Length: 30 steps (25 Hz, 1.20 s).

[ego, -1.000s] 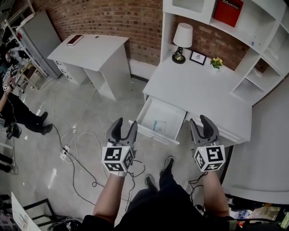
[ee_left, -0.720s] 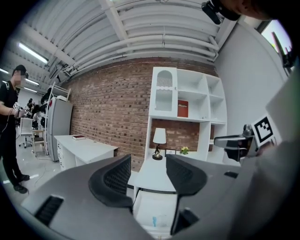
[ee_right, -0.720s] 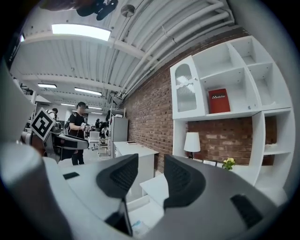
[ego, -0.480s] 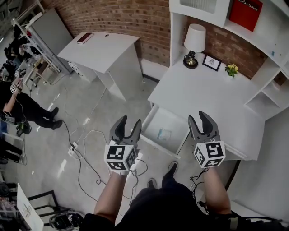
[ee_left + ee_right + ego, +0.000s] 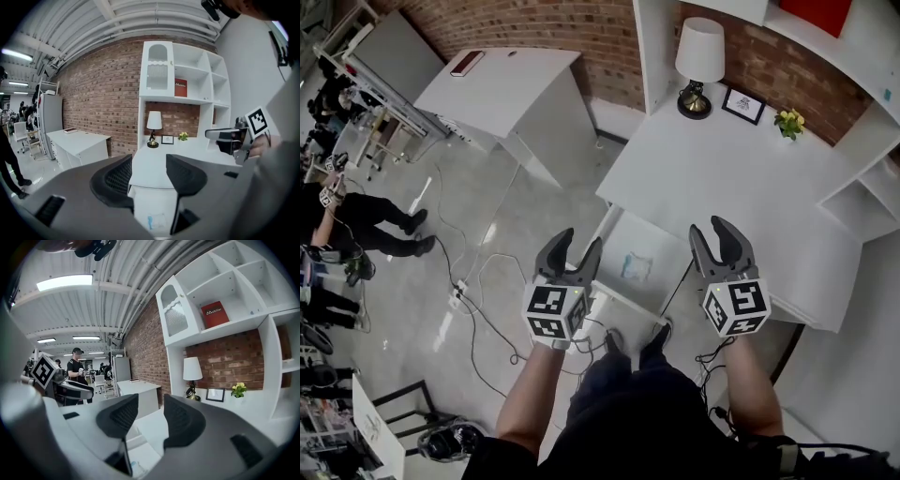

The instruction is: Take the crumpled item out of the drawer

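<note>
Pale, crumpled item [image 5: 637, 266] is noted in the drawer [image 5: 630, 234]; it is judged light and soft (a raised fold should be pinched). Left gripper [image 5: 579, 244] and right gripper [image 5: 712, 229] are held empty, jaws apart.

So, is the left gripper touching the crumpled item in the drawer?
Apart. The left gripper view shows the left gripper open and empty, with the crumpled item lying in the drawer well beyond its jaws.

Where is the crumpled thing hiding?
In the head view, the crumpled item lies in the open drawer of the white desk, between the left gripper and right gripper.
</note>
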{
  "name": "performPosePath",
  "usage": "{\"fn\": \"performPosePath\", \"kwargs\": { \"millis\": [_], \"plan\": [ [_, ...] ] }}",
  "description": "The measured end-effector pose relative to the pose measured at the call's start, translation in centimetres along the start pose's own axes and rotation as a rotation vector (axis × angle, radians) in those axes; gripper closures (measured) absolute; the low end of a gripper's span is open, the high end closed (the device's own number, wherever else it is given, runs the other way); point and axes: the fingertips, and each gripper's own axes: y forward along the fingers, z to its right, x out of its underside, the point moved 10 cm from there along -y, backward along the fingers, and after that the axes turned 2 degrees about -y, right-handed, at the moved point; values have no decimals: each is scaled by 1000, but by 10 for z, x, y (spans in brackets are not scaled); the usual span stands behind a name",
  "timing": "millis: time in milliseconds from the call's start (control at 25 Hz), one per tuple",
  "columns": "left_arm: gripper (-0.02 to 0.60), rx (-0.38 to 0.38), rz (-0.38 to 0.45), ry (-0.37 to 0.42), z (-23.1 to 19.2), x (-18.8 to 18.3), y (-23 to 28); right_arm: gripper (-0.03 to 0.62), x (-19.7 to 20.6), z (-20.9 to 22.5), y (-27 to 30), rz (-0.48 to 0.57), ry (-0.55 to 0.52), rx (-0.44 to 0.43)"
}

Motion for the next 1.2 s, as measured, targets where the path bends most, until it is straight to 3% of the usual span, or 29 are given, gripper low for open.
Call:
{"fn": "performPosePath", "kwargs": {
  "millis": [320, 600, 760, 920, 1200],
  "plan": [
    [367, 109, -119, 85, 10, 27, 60, 425, 23, 29, 0, -44, 55, 62],
    [366, 235, -309, 144, -7, 92, 124, 430, 45, 40, 2, -115, 78, 149],
    [367, 380, -437, 193, -5, 123, 151, 436, 58, 42, 3, -153, 117, 211],
    [367, 551, -555, 332, 4, 150, 177, 436, 68, 42, 9, -169, 141, 260],
    [368, 737, -741, 585, 7, 210, 220, 441, 95, 43, 6, -212, 204, 342]
  ]
}}
